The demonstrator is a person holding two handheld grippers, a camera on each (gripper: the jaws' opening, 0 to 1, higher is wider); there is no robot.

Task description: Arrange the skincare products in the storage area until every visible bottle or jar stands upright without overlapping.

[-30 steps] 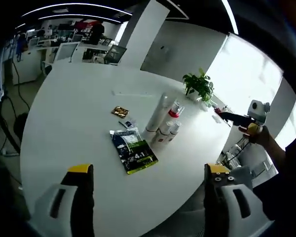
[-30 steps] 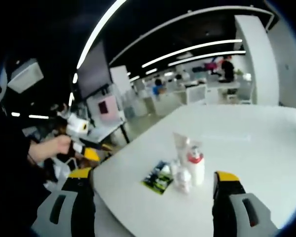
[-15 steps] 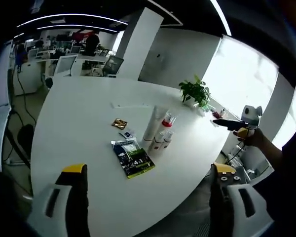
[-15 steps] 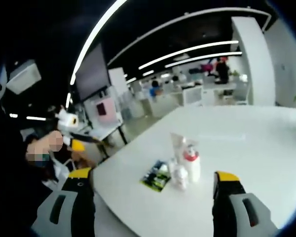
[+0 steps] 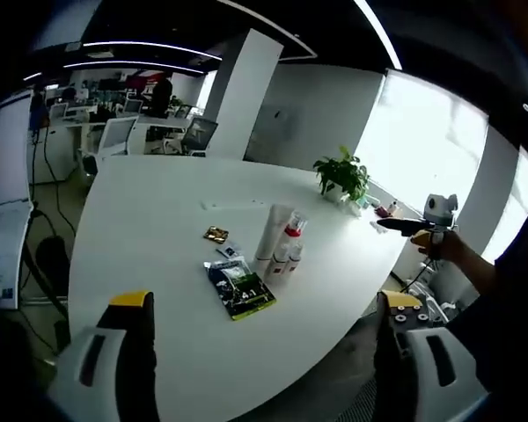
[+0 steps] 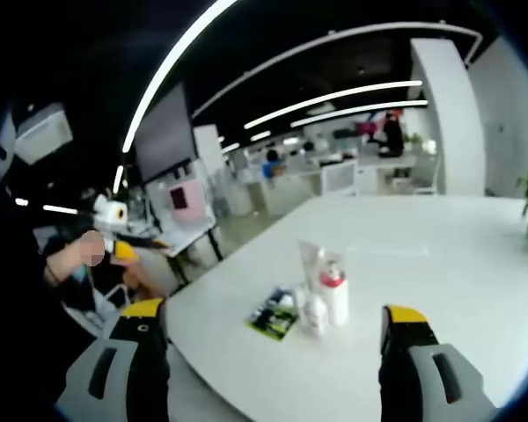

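Both grippers, left (image 5: pixel 260 321) and right (image 6: pixel 268 338), held off table edge, jaws spread, gripping nothing. Bottles (image 5: pixel 282 246) upright mid-table (image 5: pixel 150 211), touching, beside green sachet (image 5: pixel 239 288); ample bare surface around.

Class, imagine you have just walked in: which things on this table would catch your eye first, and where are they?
A tight cluster of upright bottles, one red-capped bottle among them, stands mid-table on the big white table. A dark green packet lies flat beside them. A potted plant sits at the far edge.
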